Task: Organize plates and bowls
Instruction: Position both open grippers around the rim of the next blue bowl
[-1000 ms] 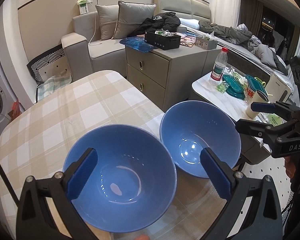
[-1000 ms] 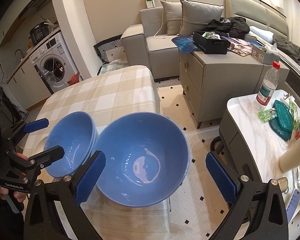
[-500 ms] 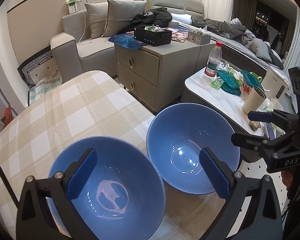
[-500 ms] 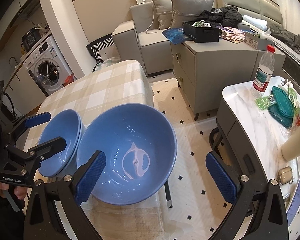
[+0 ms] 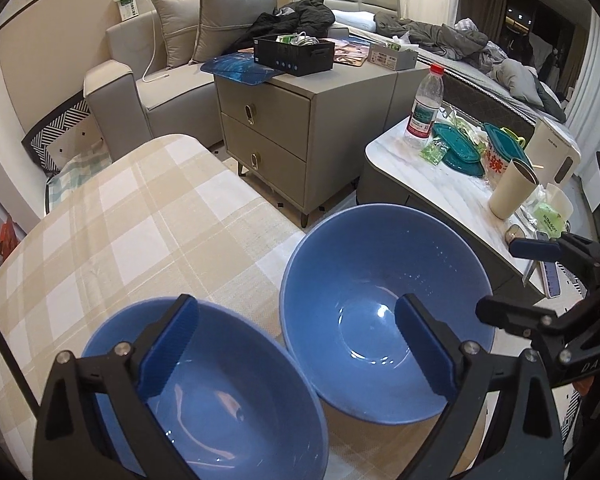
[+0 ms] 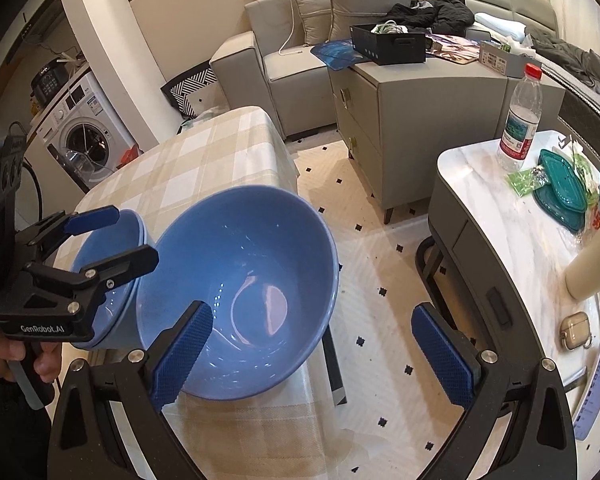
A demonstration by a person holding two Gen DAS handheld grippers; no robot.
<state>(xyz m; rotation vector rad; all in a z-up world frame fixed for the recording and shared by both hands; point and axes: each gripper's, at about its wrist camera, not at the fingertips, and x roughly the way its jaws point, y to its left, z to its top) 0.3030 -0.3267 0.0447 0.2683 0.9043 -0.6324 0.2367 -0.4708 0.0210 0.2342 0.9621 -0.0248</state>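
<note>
Since a second ago the left tool [image 5: 296, 346] has pulled back from the stacked bowls [image 5: 220, 400]; both it and the right tool [image 6: 320, 352] gape empty, the single bowl [image 6: 244, 280] on the worktop [image 5: 120, 220] still unstacked.

Water bottle [image 5: 424, 108] on marble side table [image 5: 428, 172]

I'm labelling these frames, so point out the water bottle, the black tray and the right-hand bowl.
Water bottle [image 6: 519, 128], right wrist view, on its label.
Black tray [image 5: 294, 55], left wrist view, on its front wall.
Right-hand bowl [image 5: 364, 264], left wrist view, on its inner wall.
</note>
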